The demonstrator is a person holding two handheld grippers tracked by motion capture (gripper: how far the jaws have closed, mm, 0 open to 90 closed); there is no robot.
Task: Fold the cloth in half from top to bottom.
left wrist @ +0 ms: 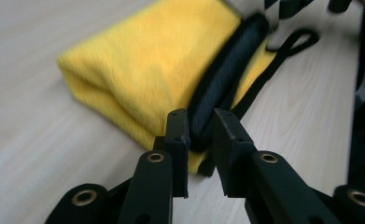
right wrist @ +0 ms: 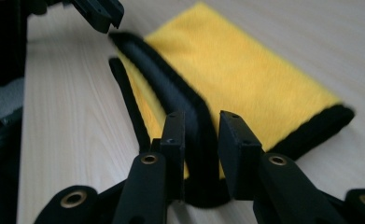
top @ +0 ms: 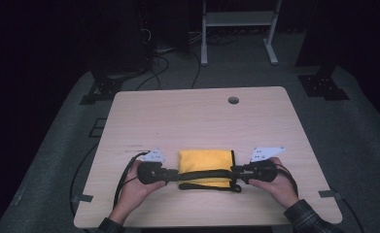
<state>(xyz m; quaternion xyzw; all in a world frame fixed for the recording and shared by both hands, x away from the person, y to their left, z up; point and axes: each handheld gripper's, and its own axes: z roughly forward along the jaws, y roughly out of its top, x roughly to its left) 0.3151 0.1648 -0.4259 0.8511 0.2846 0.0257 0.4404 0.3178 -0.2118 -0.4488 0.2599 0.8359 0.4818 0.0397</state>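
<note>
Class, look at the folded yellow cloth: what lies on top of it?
A black padded edge lies along the near side of the yellow cloth, between both grippers' jaws. What its folds hide cannot be seen.

Left tongs (top: 172,174) and right tongs (top: 236,173) facing each other, jaws slightly parted, hands low

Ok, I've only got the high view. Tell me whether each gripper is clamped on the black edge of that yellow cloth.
Observer: The left gripper is open. The black edge runs between its jaws, and they don't look pinched on it.
Operator: Now check the right one.
Observer: The right gripper is open as well, with the same edge between its jaws.
Operator: Give me the cloth's thickness.
Observer: The yellow cloth is a thick folded stack, with a rounded fold along one side.
</note>
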